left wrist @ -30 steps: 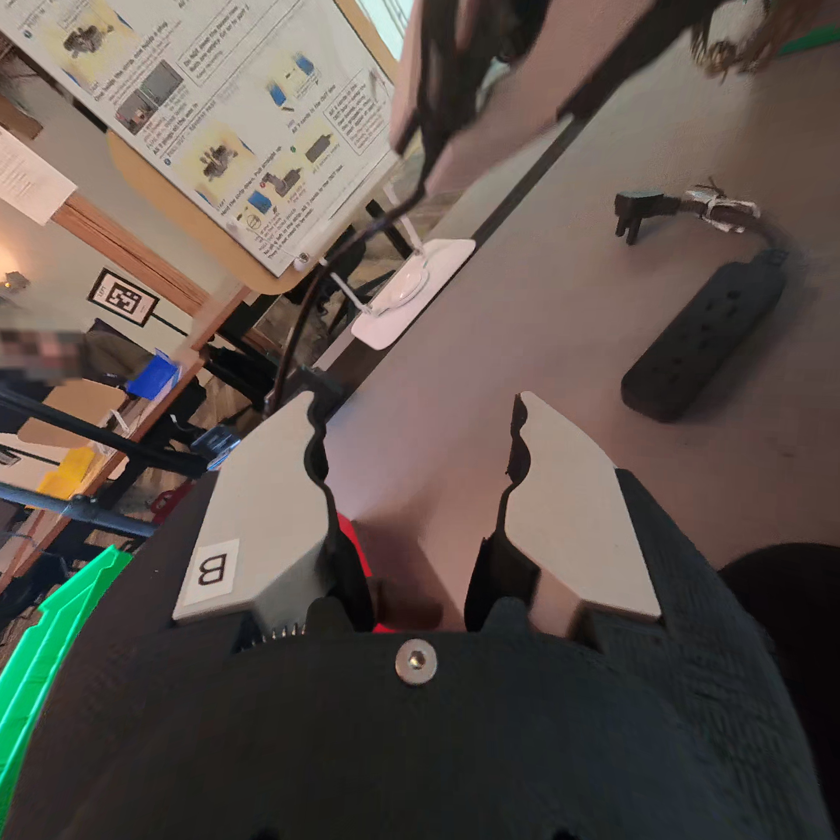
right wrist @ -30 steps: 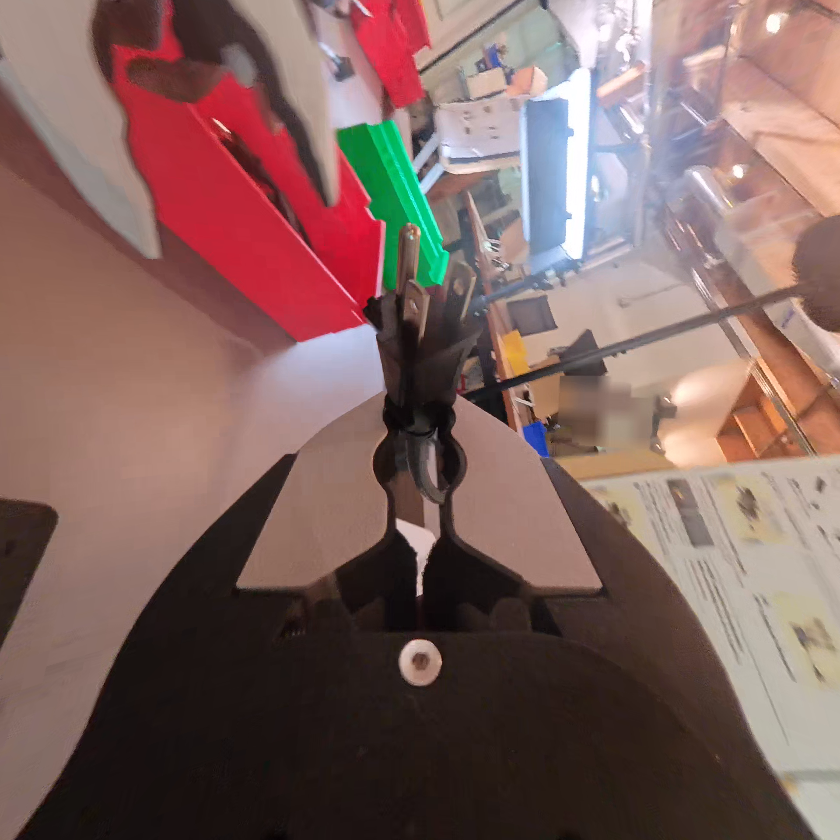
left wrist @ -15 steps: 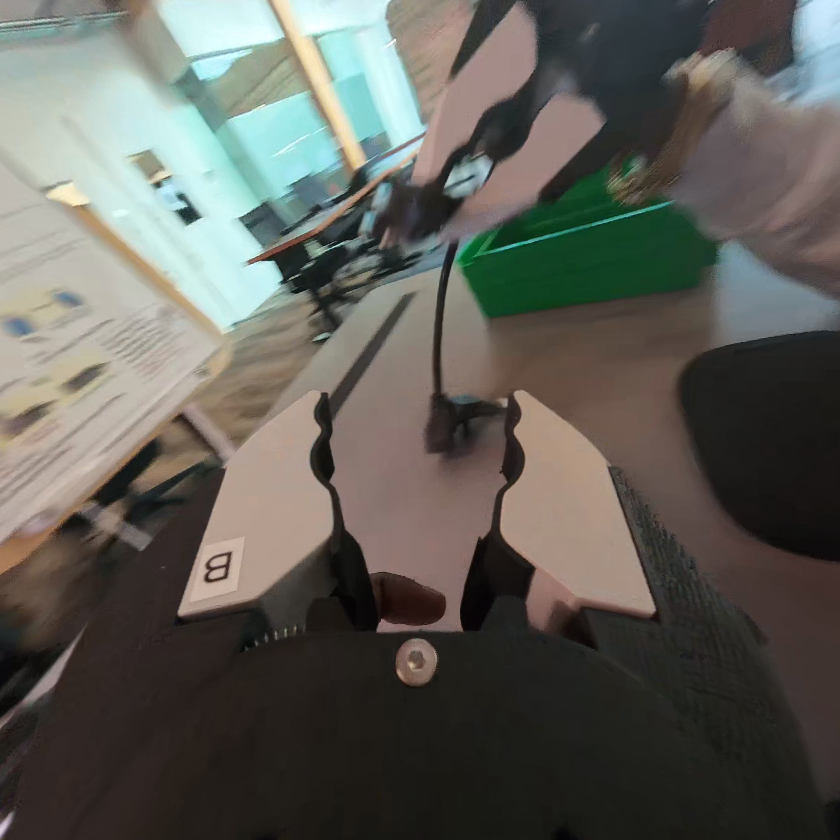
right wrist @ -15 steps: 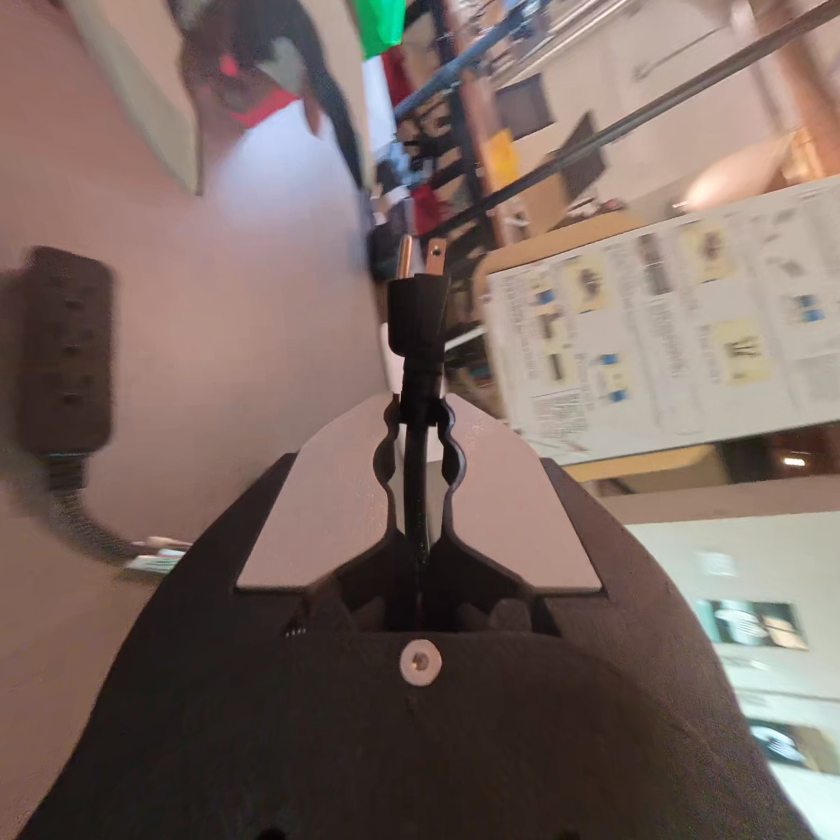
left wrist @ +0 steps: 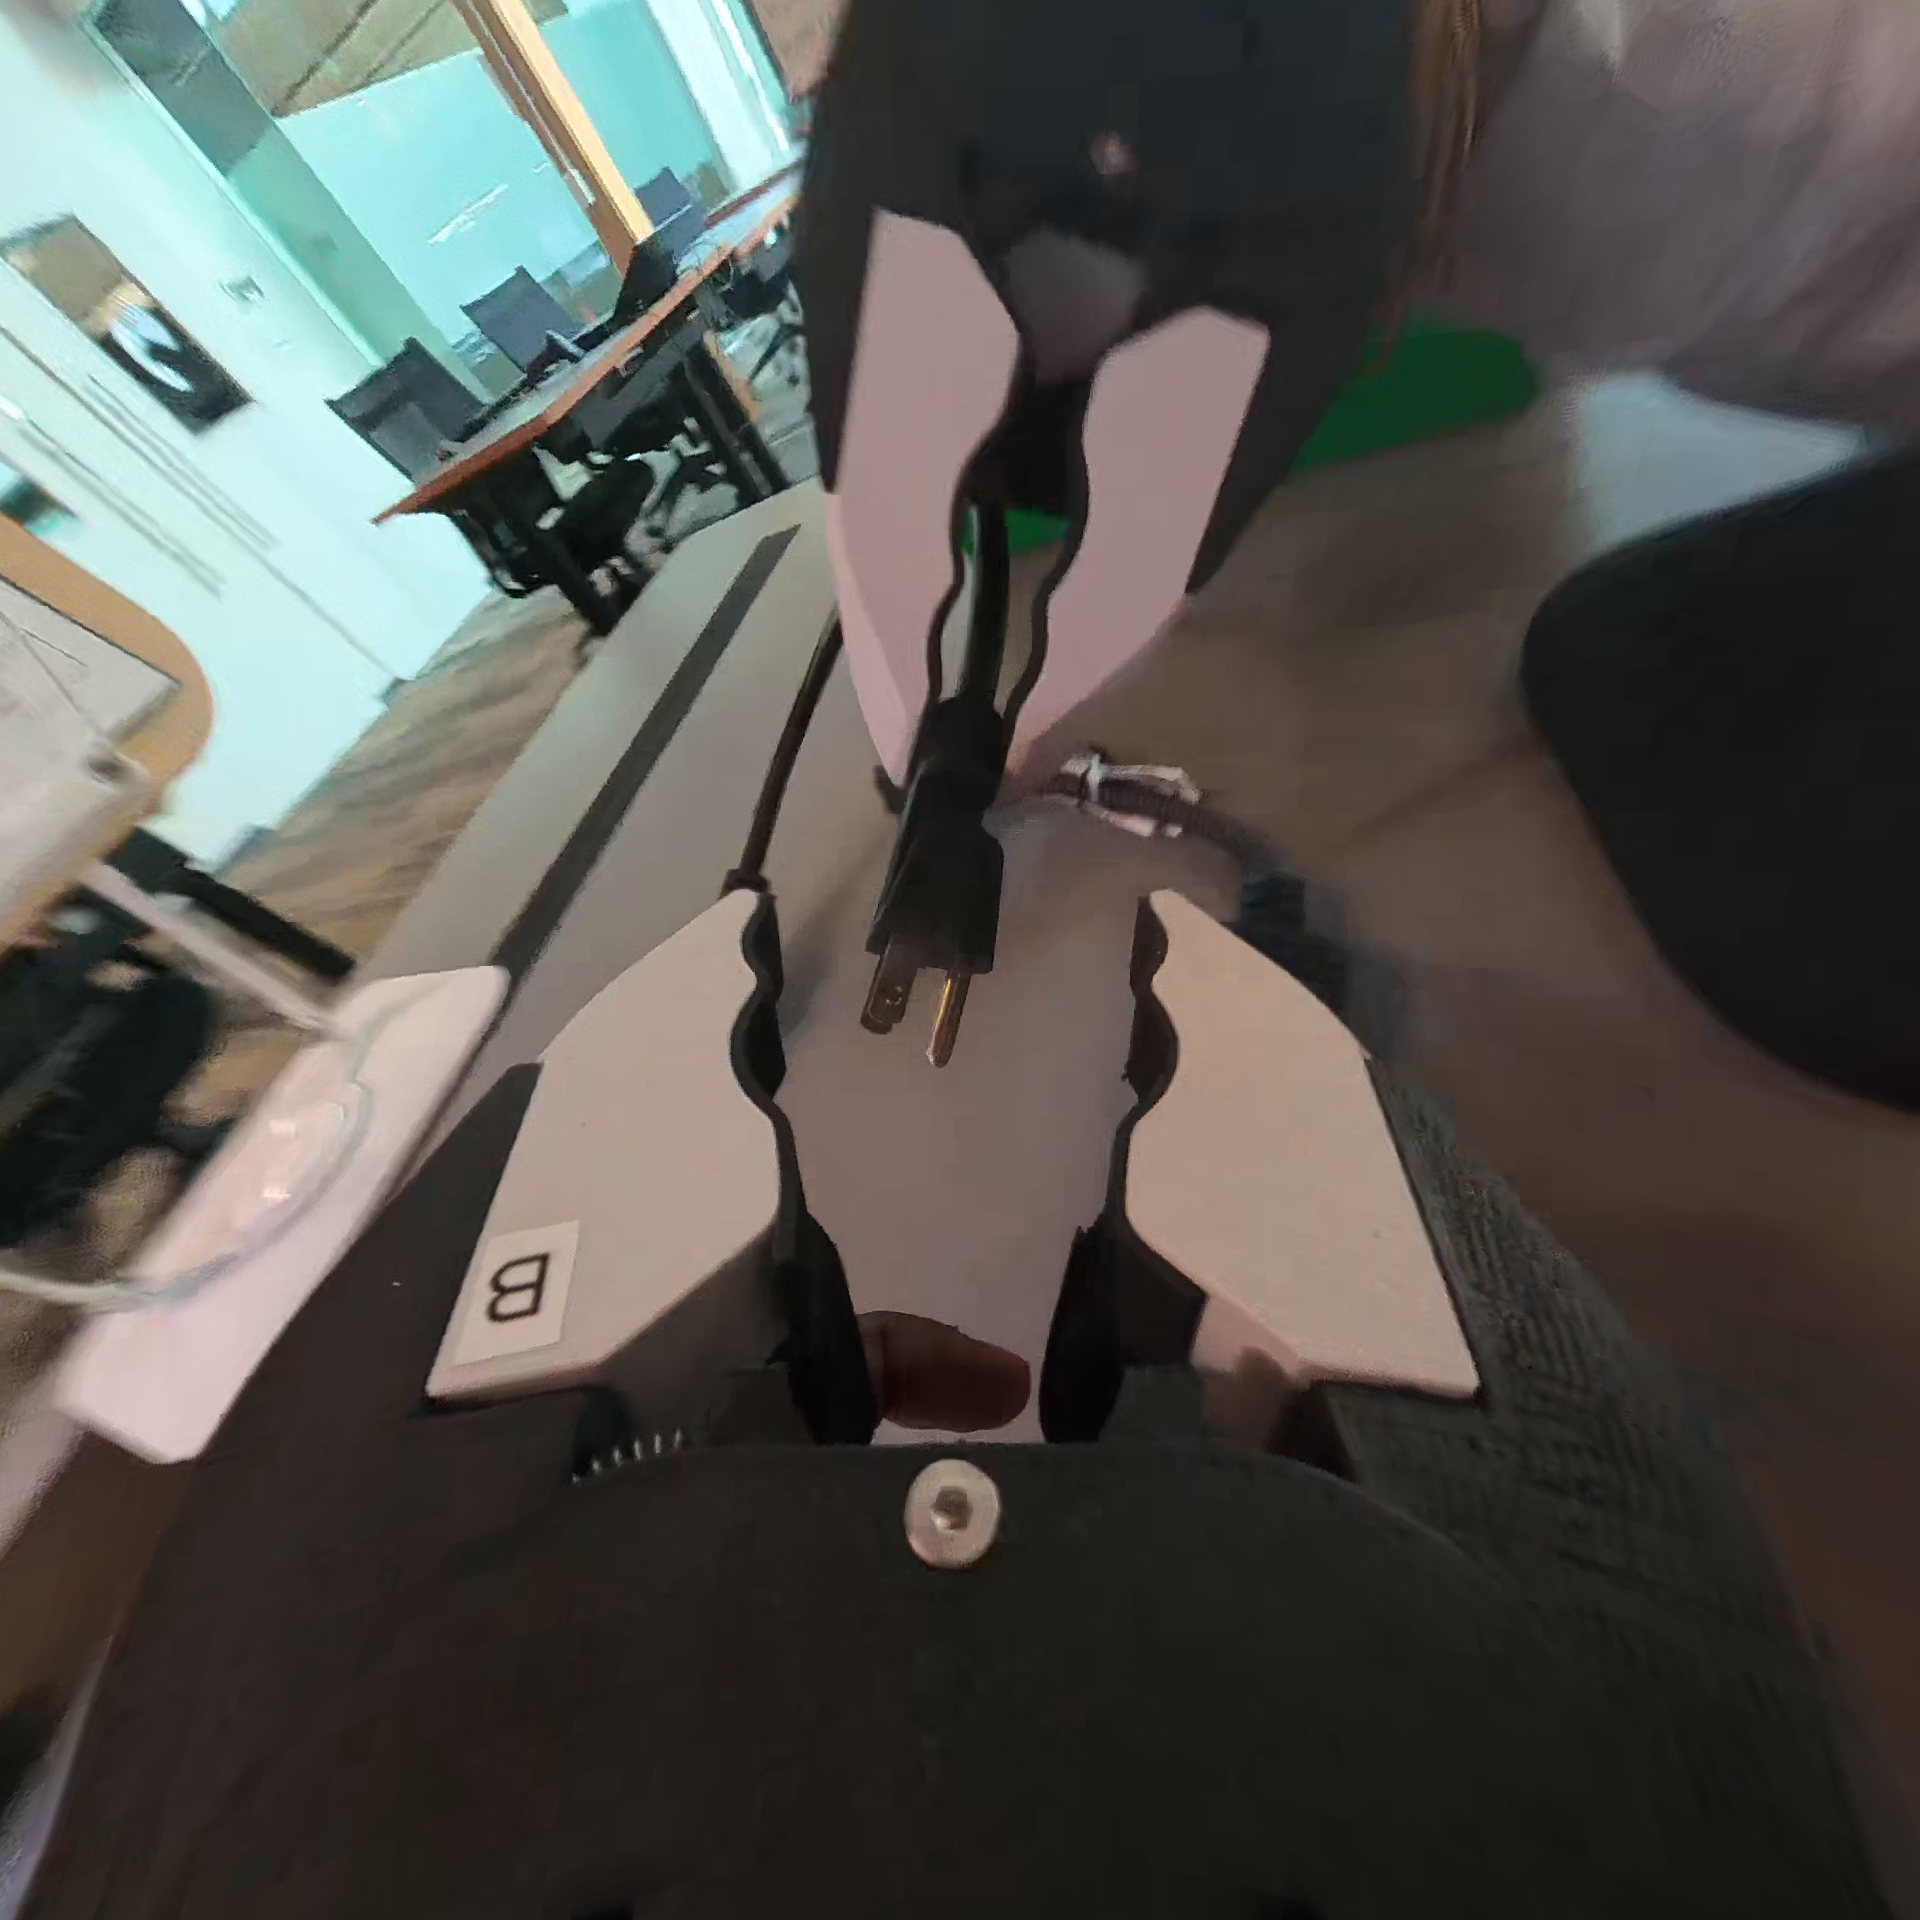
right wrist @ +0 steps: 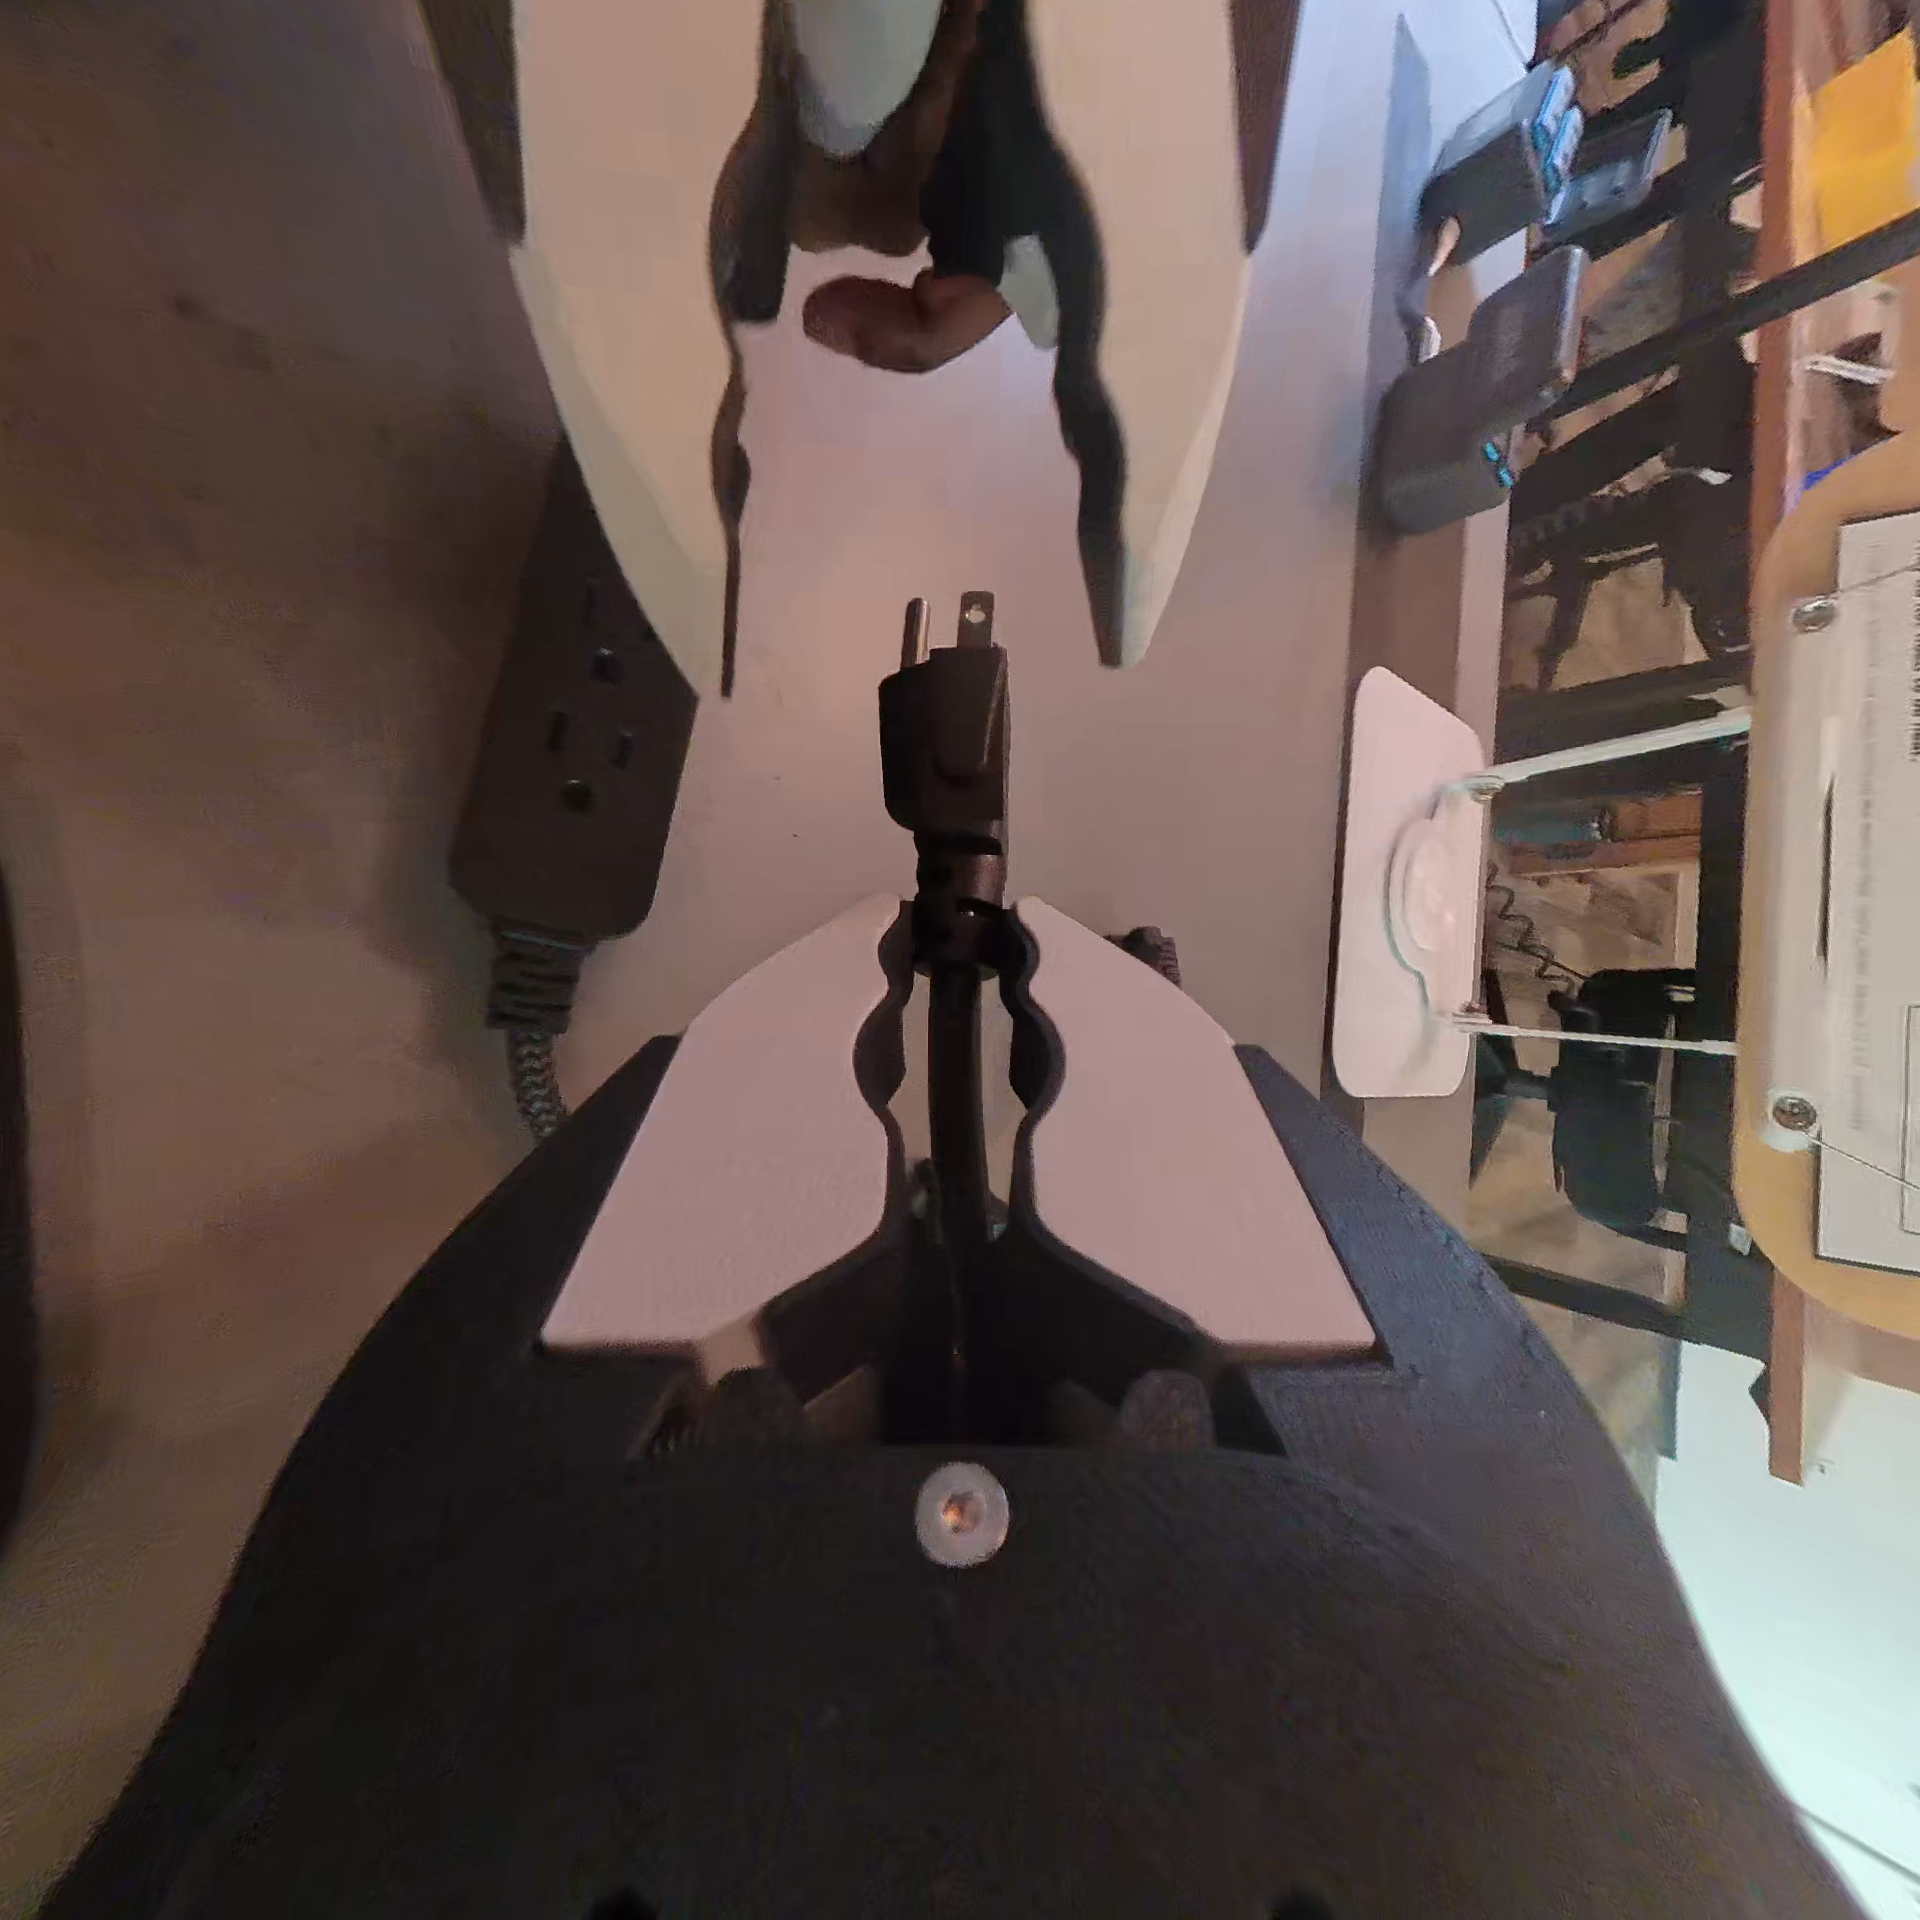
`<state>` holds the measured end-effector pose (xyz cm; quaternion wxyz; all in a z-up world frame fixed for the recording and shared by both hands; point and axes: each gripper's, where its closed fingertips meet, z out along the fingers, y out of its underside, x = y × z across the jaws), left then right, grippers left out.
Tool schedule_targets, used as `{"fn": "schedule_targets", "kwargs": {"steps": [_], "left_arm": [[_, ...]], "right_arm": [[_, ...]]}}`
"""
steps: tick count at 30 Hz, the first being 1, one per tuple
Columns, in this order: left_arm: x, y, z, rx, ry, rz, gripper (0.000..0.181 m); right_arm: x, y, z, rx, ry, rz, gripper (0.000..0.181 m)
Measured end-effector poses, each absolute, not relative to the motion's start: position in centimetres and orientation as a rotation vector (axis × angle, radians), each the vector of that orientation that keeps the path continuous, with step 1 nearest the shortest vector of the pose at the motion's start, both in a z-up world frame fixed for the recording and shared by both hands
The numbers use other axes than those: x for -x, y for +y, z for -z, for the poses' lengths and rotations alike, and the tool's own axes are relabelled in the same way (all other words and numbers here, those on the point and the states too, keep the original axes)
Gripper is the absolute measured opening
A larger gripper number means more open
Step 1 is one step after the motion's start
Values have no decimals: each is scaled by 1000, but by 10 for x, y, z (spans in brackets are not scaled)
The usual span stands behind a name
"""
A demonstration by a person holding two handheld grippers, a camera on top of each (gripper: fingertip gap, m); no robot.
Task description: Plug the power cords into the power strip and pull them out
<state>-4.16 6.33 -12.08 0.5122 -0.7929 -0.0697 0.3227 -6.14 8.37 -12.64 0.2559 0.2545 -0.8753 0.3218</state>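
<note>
My right gripper (right wrist: pixel 961 904) is shut on a black power cord just behind its three-prong plug (right wrist: pixel 943 738). The plug sticks out past the fingertips in the air above the table. My left gripper (left wrist: pixel 951 925) is open and empty, and faces the right gripper (left wrist: pixel 966 727) head-on. The plug (left wrist: pixel 940 862) points its prongs at the gap between my left fingers and stops just short of it. In the right wrist view the left gripper (right wrist: pixel 920 655) hangs open above the prongs. The dark power strip (right wrist: pixel 582 769) lies on the table to the left, partly hidden behind a left finger.
The strip's braided cord (right wrist: pixel 530 1029) runs toward me; its bundled part with a white tie (left wrist: pixel 1132 800) lies behind the plug. A white stand base (right wrist: pixel 1403 904) holds an instruction board (right wrist: pixel 1849 935) at the table edge. A green bin (left wrist: pixel 1403 395) sits at the back, a black rounded object (left wrist: pixel 1745 779) at right. Less than 4 cm separates the two grippers' tips.
Both grippers have swung round to face each other. The right gripper has brought the plug up to the left gripper's open fingers. The right grip on the cord is unchanged.
</note>
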Motion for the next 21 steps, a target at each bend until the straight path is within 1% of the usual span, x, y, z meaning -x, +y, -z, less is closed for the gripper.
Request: {"fn": "schedule_targets", "kwargs": {"steps": [2, 5, 8, 10, 13, 17, 19, 21], "left_arm": [[45, 63, 126, 1967, -125, -915, 62], [44, 66, 131, 1976, -192, -825, 60], [45, 65, 128, 1942, -221, -797, 55], [44, 65, 130, 1955, -191, -829, 47], [47, 62, 131, 1991, -159, -915, 29], [53, 56, 114, 1912, -172, -1053, 28], [56, 50, 100, 1843, -217, -1129, 28], [61, 41, 88, 1772, -277, -1188, 28]], "right_arm": [[63, 83, 123, -697, -2341, -904, 16], [60, 79, 120, -799, -2224, -912, 16], [52, 72, 120, -892, -2148, -924, 16], [49, 69, 121, -912, -2132, -931, 15], [49, 67, 121, -914, -2125, -946, 15], [57, 62, 102, -761, -2075, -1089, 17], [61, 61, 81, -608, -2058, -1268, 25], [57, 62, 51, -443, -2047, -1563, 32]]}}
